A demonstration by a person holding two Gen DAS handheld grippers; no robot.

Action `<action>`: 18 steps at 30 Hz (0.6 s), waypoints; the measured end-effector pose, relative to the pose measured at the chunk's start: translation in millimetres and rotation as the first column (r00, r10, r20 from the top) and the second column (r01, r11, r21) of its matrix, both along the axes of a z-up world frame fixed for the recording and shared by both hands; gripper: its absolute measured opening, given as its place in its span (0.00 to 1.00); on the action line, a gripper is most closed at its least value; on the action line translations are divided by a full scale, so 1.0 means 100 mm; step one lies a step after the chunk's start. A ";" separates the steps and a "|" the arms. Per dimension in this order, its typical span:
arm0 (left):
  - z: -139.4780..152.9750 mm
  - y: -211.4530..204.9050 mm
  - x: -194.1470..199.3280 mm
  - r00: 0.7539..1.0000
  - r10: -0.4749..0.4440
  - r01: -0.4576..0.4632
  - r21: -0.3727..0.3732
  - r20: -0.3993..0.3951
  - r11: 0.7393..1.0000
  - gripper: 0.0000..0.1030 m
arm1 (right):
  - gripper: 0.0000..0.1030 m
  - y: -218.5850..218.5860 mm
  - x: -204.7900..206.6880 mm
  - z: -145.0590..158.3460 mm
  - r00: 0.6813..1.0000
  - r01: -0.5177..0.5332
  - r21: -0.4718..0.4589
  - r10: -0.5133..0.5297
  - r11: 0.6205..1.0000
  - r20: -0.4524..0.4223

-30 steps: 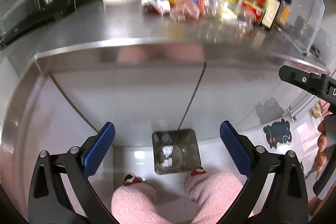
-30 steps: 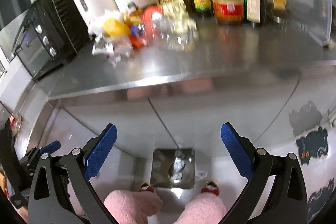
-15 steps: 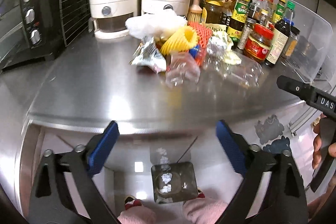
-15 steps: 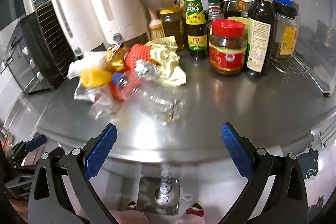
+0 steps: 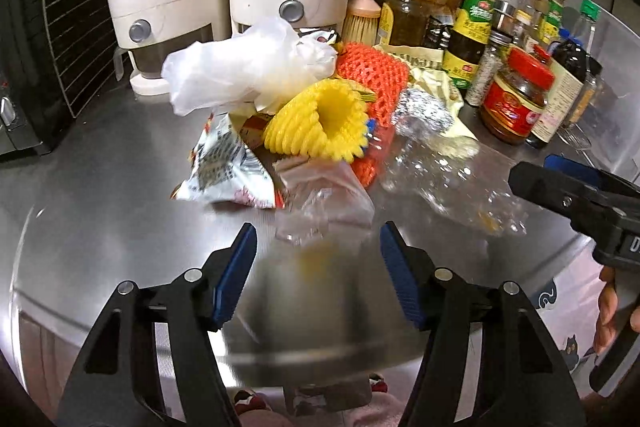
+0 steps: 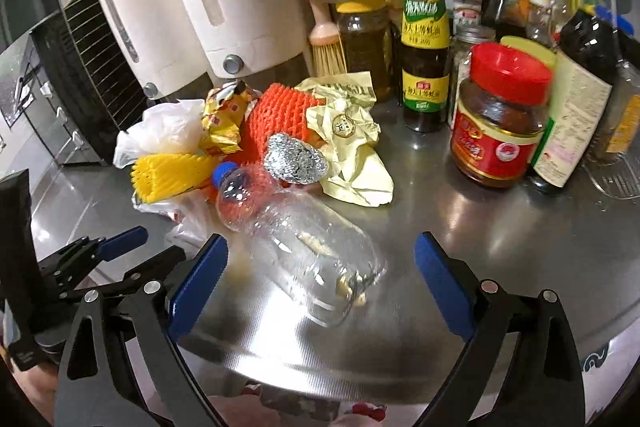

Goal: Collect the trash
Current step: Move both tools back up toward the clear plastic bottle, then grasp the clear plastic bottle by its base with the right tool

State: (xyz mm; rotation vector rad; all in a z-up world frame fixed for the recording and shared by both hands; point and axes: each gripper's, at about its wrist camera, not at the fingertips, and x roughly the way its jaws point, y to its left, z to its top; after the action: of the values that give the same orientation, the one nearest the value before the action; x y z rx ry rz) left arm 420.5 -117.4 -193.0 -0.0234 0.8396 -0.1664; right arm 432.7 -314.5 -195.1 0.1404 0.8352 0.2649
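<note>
Trash [image 5: 320,131] lies heaped mid-counter, ahead of both tongs. From the left: the left gripper [image 5: 316,267], empty, jaws just narrowing, faces a clear crumpled wrapper [image 5: 324,199]. The right gripper [image 6: 320,279], wide and empty, straddles the plastic bottle [image 6: 296,239], whose long axis runs diagonally, cap away. Steel counter [image 6: 500,247]; condiment jars [image 6: 500,119] crowd the right.

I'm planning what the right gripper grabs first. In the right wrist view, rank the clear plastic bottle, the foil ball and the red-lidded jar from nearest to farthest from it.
1. Clear plastic bottle: lying on the counter just ahead of the open right gripper, toward its left finger.
2. Foil ball: behind the bottle, in the trash pile.
3. Red-lidded jar: far right, among the sauce bottles.
</note>
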 end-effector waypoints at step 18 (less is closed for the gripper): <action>-0.12 0.01 0.16 0.999 -0.046 0.047 0.020 -0.019 0.999 0.00 | 0.66 0.30 0.02 -0.34 0.985 -0.145 0.010 0.146 0.989 -0.093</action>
State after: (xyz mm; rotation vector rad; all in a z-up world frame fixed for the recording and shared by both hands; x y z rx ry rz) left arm 436.2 -116.0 -204.7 0.0139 0.8607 -0.2017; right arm 434.3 -284.6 -228.6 0.0949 0.9399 0.3993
